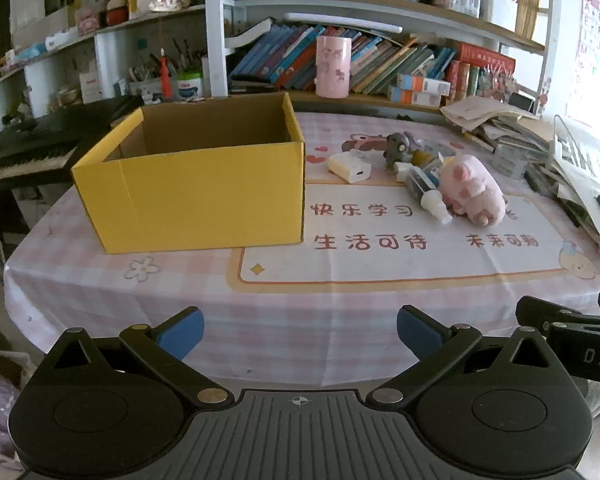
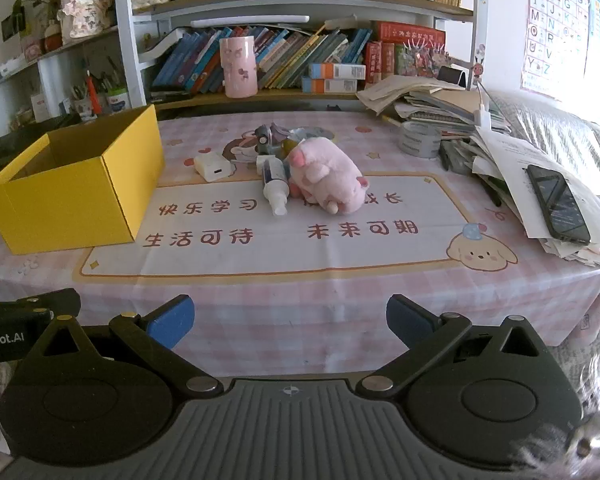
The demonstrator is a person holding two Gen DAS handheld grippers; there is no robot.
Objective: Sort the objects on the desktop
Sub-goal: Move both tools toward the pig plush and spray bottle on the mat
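An open yellow cardboard box (image 1: pixel 204 192) (image 2: pixel 76 196) stands on the left of the table. To its right lies a cluster: a pink plush pig (image 1: pixel 472 190) (image 2: pixel 326 174), a white spray bottle (image 1: pixel 430 196) (image 2: pixel 275 186), a white charger block (image 1: pixel 350 167) (image 2: pixel 212 167) and a grey toy figure (image 1: pixel 398 148) (image 2: pixel 270 138). My left gripper (image 1: pixel 300 334) hangs open at the near table edge, with nothing between its fingers. My right gripper (image 2: pixel 290 322) is open too, just to the right of the left one and well short of the cluster.
A pink checked tablecloth (image 2: pixel 340 288) covers the table. Stacked papers and books (image 2: pixel 440 104), a tape roll (image 2: pixel 420 138) and a black phone (image 2: pixel 558 202) crowd the right side. A pink cup (image 2: pixel 240 66) and bookshelves stand behind. A keyboard piano (image 1: pixel 32 152) sits at left.
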